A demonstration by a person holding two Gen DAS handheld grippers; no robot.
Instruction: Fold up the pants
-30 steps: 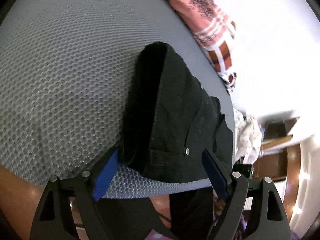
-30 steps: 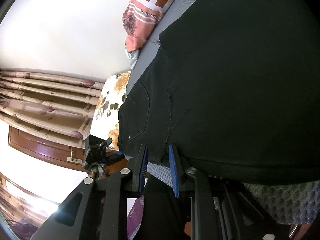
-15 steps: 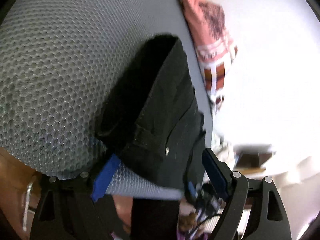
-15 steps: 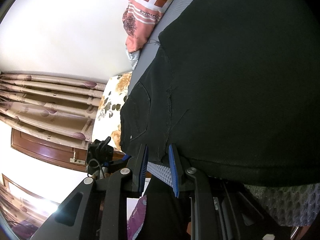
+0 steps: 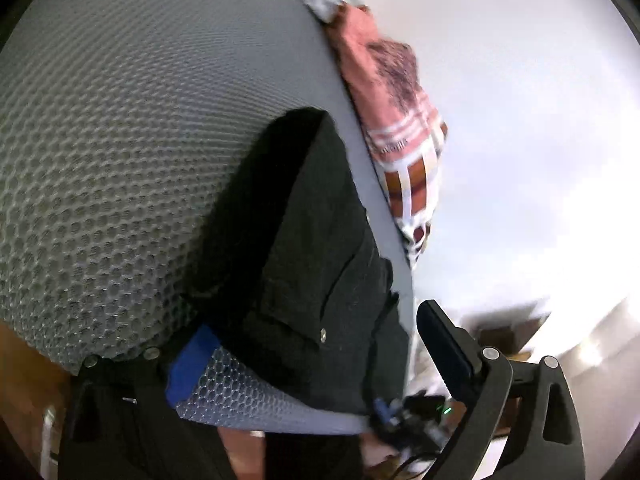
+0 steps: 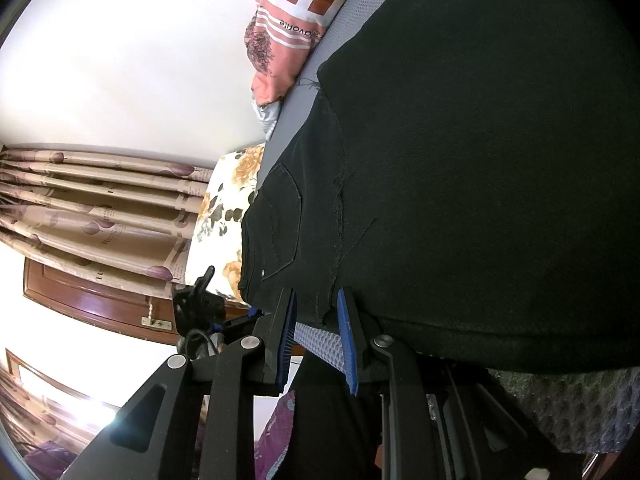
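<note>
Black pants (image 5: pixel 304 248) lie folded on a grey mesh mattress (image 5: pixel 112 152), waistband end with a metal rivet near the mattress edge. My left gripper (image 5: pixel 312 344) is open, its jaws wide apart on either side of the waistband edge. In the right wrist view the pants (image 6: pixel 460 168) fill the right side, back pocket toward the left. My right gripper (image 6: pixel 316 312) is shut on the pants' frayed edge at the mattress rim.
A pink and checked cloth (image 5: pixel 400 120) lies along the mattress's far edge against a white wall; it also shows in the right wrist view (image 6: pixel 292 20). A floral pillow (image 6: pixel 224 216), striped curtains (image 6: pixel 92 208) and a wooden door frame are beyond.
My left gripper has shifted and turned around the waistband end, still open. My right gripper has stayed in place, pinching the pants' edge.
</note>
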